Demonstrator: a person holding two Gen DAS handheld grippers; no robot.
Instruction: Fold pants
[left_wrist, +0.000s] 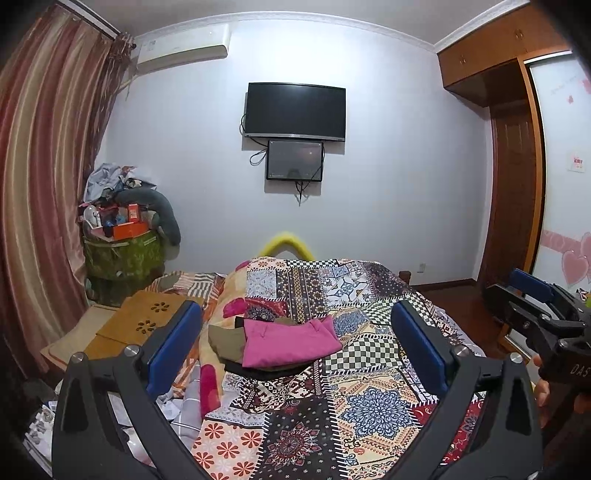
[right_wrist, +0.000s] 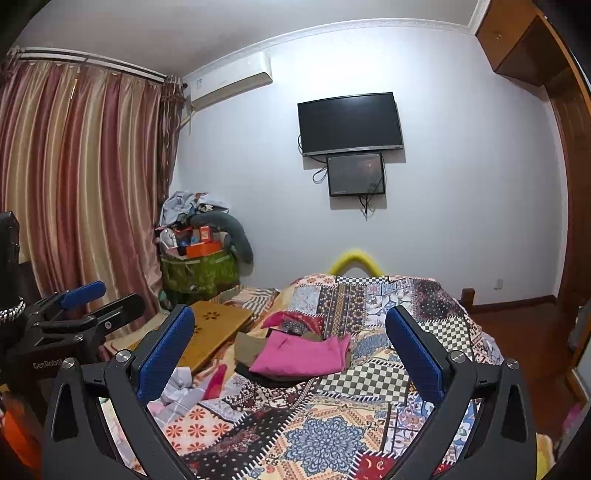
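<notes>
Left gripper (left_wrist: 295, 347) was spread wide, its 2 blue-padded fingers (left_wrist: 419, 345) holding nothing. Right gripper (right_wrist: 290, 343) was likewise wide apart and empty. Folded magenta cloth pants (left_wrist: 288, 343) lay atop a small stack of olive and black garments (left_wrist: 225, 338) on the multicoloured patchwork quilt (left_wrist: 369, 406), mid-bed, ahead of both grippers and touching neither. A tan wooden lap tray (right_wrist: 218, 328) sat left of the stack.

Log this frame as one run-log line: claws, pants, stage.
left claw: open, empty | right claw: open, empty | pink pants: folded, topping clothes pile on quilt | stage: both claws clear of pile
</notes>
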